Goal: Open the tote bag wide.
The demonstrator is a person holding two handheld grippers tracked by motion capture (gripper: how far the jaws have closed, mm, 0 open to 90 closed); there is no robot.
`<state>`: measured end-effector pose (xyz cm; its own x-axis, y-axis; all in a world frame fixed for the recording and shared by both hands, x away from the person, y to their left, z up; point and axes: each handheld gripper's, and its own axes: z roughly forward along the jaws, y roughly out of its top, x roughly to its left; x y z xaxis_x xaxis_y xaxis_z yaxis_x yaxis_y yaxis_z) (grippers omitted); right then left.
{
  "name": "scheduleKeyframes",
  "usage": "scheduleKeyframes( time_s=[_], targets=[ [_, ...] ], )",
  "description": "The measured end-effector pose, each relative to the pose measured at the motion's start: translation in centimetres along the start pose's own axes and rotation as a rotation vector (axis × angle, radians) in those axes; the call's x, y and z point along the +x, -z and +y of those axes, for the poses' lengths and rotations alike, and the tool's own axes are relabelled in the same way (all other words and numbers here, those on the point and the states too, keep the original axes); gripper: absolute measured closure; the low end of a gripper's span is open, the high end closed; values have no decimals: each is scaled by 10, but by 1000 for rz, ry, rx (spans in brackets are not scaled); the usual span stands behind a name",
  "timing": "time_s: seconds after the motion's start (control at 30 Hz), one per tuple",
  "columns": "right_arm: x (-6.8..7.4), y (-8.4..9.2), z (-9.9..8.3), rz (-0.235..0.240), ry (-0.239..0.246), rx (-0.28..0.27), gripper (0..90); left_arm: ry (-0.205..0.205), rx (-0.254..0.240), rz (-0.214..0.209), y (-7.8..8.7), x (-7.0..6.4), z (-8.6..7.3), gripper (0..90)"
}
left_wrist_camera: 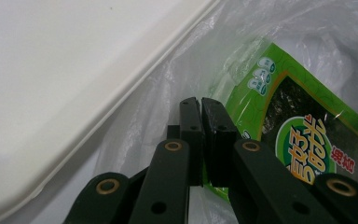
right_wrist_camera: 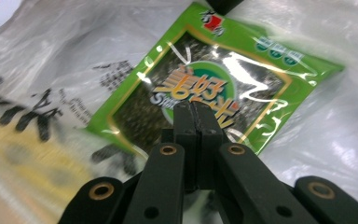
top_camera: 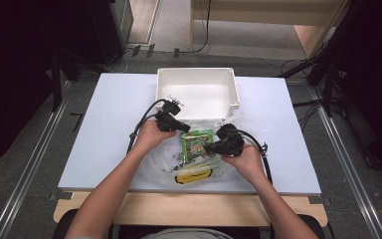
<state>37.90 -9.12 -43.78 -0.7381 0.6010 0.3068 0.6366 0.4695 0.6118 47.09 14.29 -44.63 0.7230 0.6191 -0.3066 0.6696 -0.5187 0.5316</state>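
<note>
The high view shows the person working at the near middle of the white table [top_camera: 109, 129], where a clear plastic bag [top_camera: 174, 164] lies in front of the white tray [top_camera: 197, 74]. On or inside this bag, I cannot tell which, is a green snack packet [top_camera: 196, 142], and a yellow item [top_camera: 194, 175] lies nearer to the person. The left gripper [top_camera: 184, 128] stands at the far left corner of the packet, and the right gripper [top_camera: 210, 148] at its right edge. In the left gripper view the jaws are pressed together just beside the packet's [left_wrist_camera: 303, 140] corner, over the thin bag film [left_wrist_camera: 158, 121], with the tray rim [left_wrist_camera: 121, 93] close behind; whether film is pinched between them I cannot tell. In the right gripper view the jaws are also closed, over the near edge of the packet [right_wrist_camera: 205, 88], and it is not clear if they pinch the wrapper or the bag [right_wrist_camera: 51, 70]. I judge the step is to separate the packet from the bag. To do this well, one gripper should keep only the bag film and the other only the packet edge. Then pull slowly and low, so the film does not tear or drag the yellow item along.
</note>
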Motion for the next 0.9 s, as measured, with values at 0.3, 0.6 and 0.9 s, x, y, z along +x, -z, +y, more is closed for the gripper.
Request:
scheduleKeyframes(
  time_s=[0.3,0.6,0.9],
  targets=[
    [10,8,-27,-1,4,22,900,4,3,22,-1,1,0,896],
    [17,19,-53,-8,6,21,900,23,-4,22,-4,5,-1,896],
    [23,22,-79,-17,3,30,900,21,-1,31,-6,6,-2,893]
  ],
)
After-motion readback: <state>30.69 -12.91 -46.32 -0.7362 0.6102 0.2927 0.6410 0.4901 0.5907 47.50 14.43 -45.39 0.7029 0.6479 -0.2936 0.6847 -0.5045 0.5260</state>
